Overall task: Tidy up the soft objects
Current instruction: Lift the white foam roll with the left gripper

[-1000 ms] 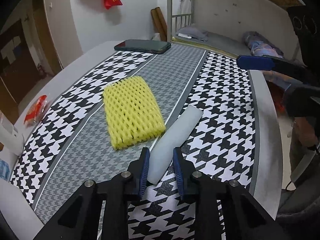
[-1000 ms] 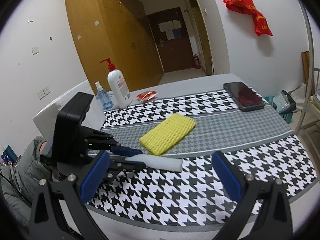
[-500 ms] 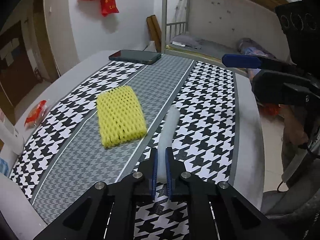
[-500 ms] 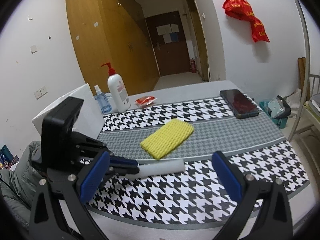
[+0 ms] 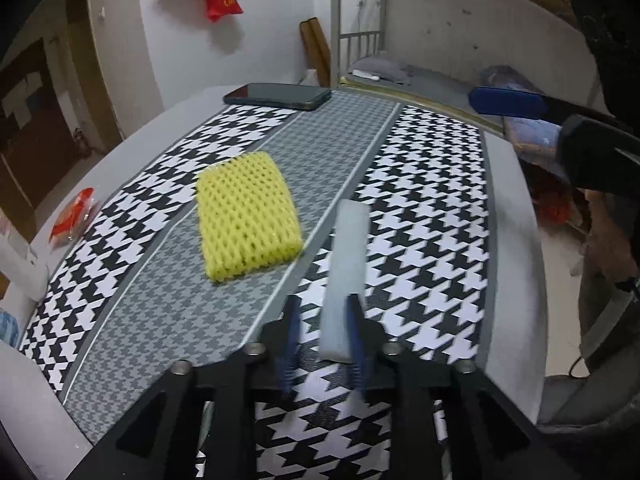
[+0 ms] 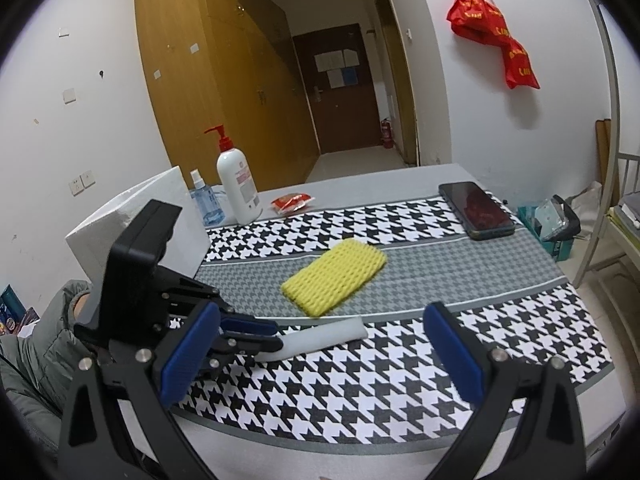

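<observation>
The left claw (image 5: 322,340) has parted since half a second ago, releasing the white foam strip (image 5: 345,276) on the table (image 5: 516,240); the right claw (image 6: 320,356) hangs wide open.

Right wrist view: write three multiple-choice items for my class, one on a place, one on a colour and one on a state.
1. Where does the net lie?
A) on the grey band
B) on the floor
C) on a plate

2. What colour is the bottle's pump?
A) green
B) red
C) black

3. How do the right gripper's jaws stand?
A) shut on the net
B) shut on a cup
C) wide open, empty

Answers:
1 A: the net rests flat on the cloth's grey band.
2 B: the pump on the white bottle is red.
3 C: the blue pads stand far apart with nothing between them.
</observation>
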`<state>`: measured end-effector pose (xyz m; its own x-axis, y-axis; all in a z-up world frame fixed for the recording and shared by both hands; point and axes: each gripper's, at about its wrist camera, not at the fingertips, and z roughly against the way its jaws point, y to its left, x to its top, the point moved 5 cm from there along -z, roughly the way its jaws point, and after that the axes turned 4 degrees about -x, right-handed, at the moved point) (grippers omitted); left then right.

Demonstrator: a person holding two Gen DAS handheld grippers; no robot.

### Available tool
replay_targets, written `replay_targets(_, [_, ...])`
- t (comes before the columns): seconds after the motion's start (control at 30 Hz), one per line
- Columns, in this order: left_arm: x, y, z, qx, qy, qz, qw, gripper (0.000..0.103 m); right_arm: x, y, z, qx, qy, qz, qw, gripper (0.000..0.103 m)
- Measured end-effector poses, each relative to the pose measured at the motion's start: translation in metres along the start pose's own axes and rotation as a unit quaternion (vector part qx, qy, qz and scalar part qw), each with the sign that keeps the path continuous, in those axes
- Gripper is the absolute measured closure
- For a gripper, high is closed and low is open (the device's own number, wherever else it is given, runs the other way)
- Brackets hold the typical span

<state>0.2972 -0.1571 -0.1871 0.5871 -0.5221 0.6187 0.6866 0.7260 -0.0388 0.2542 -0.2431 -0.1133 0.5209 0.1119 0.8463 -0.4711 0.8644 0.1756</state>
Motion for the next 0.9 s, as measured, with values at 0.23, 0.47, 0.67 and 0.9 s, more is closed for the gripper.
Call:
replay_targets(0.23, [0.0,-0.003,0.002,-0.027,-0.003,0.007,0.9996,0.052,0.0,0.001,-0.002,-0.002,0.004,0.001,1.0,0.0])
replay_targets(0.47, [-0.003,-0.013,-0.007,-0.013,0.005,-0.004,0.9999,0.068,0.0,0.004,-0.004,-0.001,0.006,0.005,1.0,0.0])
replay_targets(0.67, [-0.003,-0.015,-0.003,-0.005,-0.002,0.0,1.0,0.089,0.001,0.007,-0.003,-0.005,0.006,0.007,1.0,0.0])
replay_targets(0.9, [0.001,-0.013,0.017,0.019,-0.024,0.009,0.9995,0.09,0.008,0.011,0.002,-0.01,-0.006,0.014,1.0,0.0])
